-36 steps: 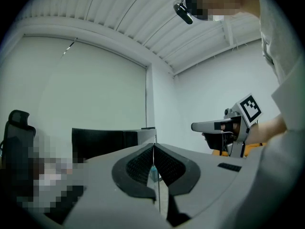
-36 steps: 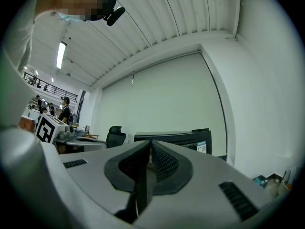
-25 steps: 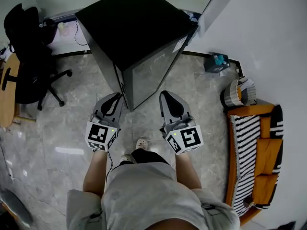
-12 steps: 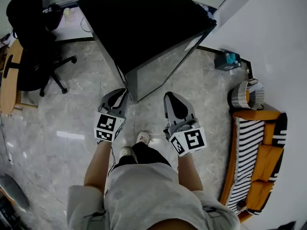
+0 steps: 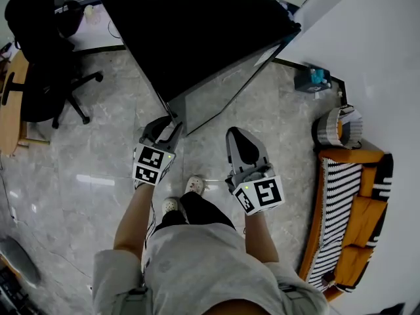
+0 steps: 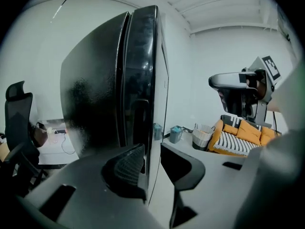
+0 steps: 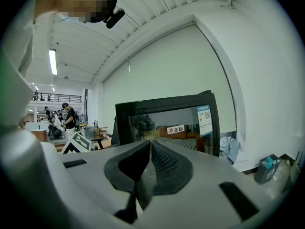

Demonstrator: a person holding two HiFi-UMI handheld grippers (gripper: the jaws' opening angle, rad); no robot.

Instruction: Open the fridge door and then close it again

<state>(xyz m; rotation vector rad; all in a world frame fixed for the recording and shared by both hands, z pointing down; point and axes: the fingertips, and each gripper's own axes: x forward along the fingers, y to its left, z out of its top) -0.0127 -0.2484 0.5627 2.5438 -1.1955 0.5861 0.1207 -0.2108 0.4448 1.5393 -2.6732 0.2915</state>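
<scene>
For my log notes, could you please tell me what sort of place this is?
Likely an office or lab lounge corner: a black fridge, an office chair, and an orange striped sofa against the wall.

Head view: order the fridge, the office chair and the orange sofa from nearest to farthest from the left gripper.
1. The fridge, directly ahead of the left gripper, its door edge right at the jaws.
2. The office chair, off to that gripper's left across the floor.
3. The orange sofa, far on the right side, against the wall.
</scene>
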